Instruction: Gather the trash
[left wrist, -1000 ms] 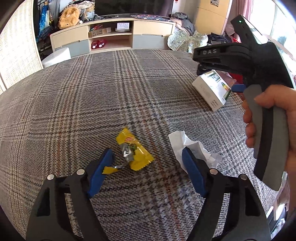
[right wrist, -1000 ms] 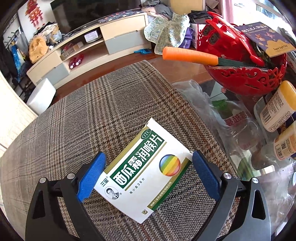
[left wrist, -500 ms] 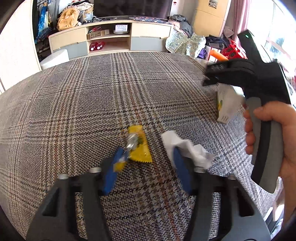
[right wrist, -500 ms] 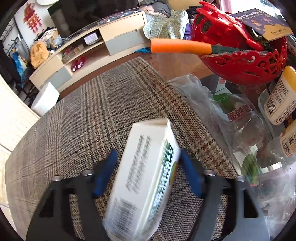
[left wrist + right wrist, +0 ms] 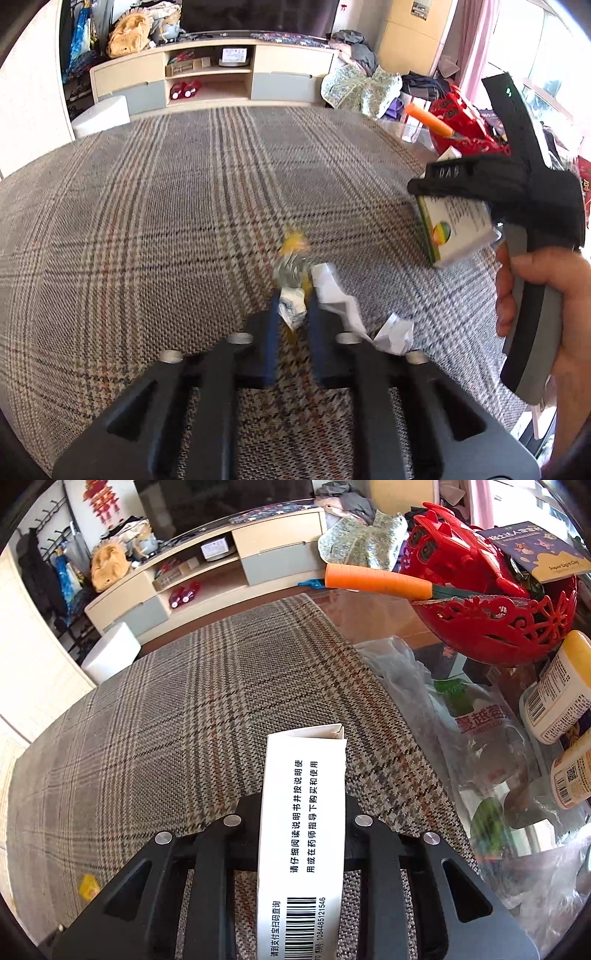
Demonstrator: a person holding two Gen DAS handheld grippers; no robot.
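Observation:
My left gripper (image 5: 291, 295) is shut on a yellow and silver snack wrapper (image 5: 291, 271), which stands up between the blue pads on the plaid tablecloth. A crumpled white tissue (image 5: 347, 310) lies just right of the right pad. My right gripper (image 5: 301, 812) is shut on a white medicine box (image 5: 303, 812), held on edge with its barcode side up. The right gripper (image 5: 417, 188) and the box (image 5: 454, 229) also show at the right of the left wrist view, lifted above the cloth.
The plaid tablecloth (image 5: 166, 221) covers the table. At its right edge are a red openwork basket (image 5: 509, 624) with an orange-handled tool (image 5: 376, 581), plastic bags (image 5: 476, 738) and yellow-capped bottles (image 5: 557, 698). A TV cabinet (image 5: 207, 77) stands behind.
My left gripper closed on the snack wrapper, which now stands upright. My right gripper closed on the medicine box, turned it on edge and lifted it off the cloth.

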